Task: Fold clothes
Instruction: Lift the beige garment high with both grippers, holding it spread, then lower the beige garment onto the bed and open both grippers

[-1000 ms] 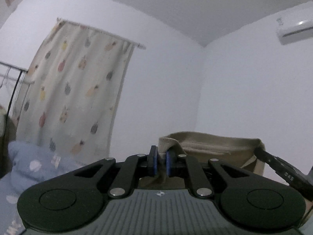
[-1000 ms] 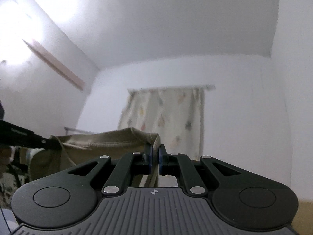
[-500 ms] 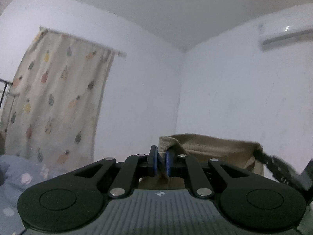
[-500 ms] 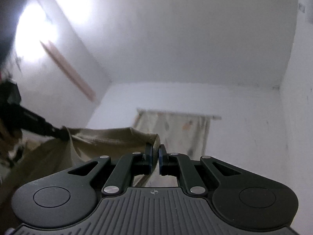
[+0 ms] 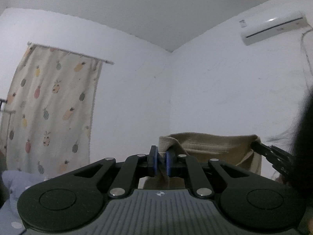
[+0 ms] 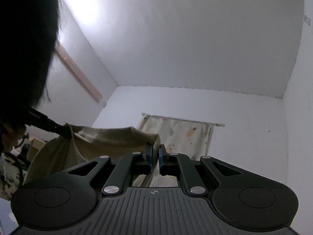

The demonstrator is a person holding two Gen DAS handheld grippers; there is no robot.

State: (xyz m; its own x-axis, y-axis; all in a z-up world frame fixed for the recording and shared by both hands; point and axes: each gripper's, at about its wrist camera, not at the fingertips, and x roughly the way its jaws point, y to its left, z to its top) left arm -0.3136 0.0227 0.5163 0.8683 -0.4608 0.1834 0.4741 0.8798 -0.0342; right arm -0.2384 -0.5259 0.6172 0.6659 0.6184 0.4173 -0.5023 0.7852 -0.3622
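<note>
A tan knit garment [image 5: 211,146] hangs in the air, stretched between both grippers by its ribbed top edge. My left gripper [image 5: 161,156] is shut on one corner of that edge, cloth pinched between its blue pads. In the left wrist view the other gripper's black fingers [image 5: 272,156] clamp the far corner. In the right wrist view my right gripper [image 6: 155,152] is shut on a corner of the tan garment [image 6: 93,143], which sags down to the left, where the left gripper's fingers [image 6: 49,124] hold it. Both grippers point upward toward the walls and ceiling.
A pineapple-print curtain [image 5: 50,109] hangs on the far wall, also the curtain [image 6: 180,135] in the right view. An air conditioner [image 5: 273,27] sits high on the right wall. A person's dark hair [image 6: 25,45] fills the right view's left side. Light blue bedding [image 5: 17,180] lies low left.
Both grippers have risen and tilted up, still holding the garment stretched. The person's dark hair has come into both views. The curtain has slid lower in the right view.
</note>
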